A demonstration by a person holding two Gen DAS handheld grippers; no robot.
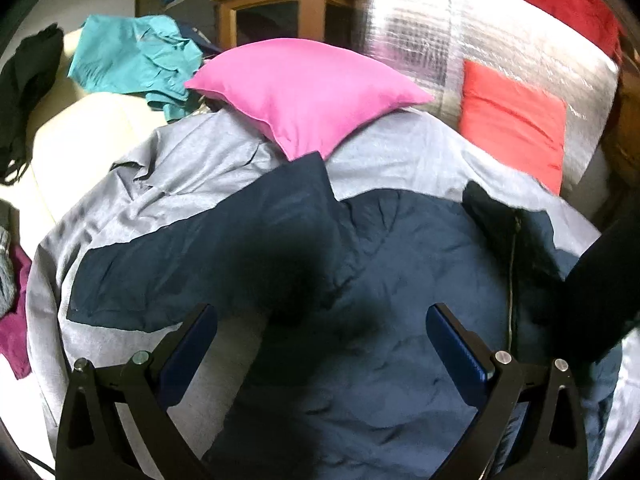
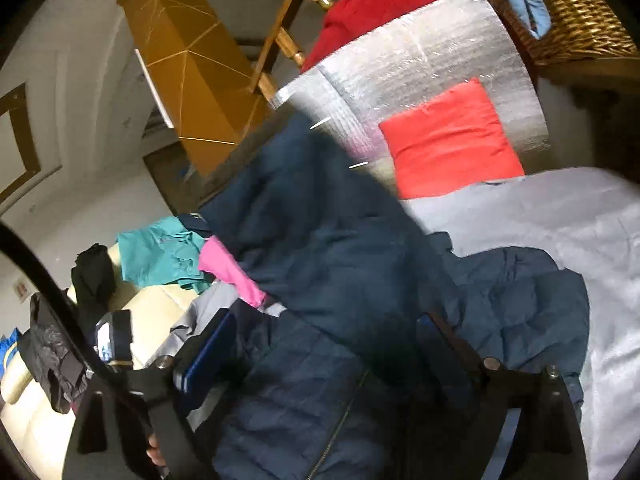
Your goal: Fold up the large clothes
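Navy jacket (image 1: 360, 248) lies on the grey sheet (image 1: 192, 168) beneath both tongs (image 1: 322, 344) (image 2: 324, 344), each spread wide, gripping nothing.

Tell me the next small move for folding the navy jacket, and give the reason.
Probably bring the left hand-held gripper down onto the loose sleeve of the navy quilted jacket that lies out to the left over the grey bedspread, to fold it inward. Both hand-held grippers stand open with nothing between the pads, the right hand-held gripper above the zip, and that sleeve is spread flat.
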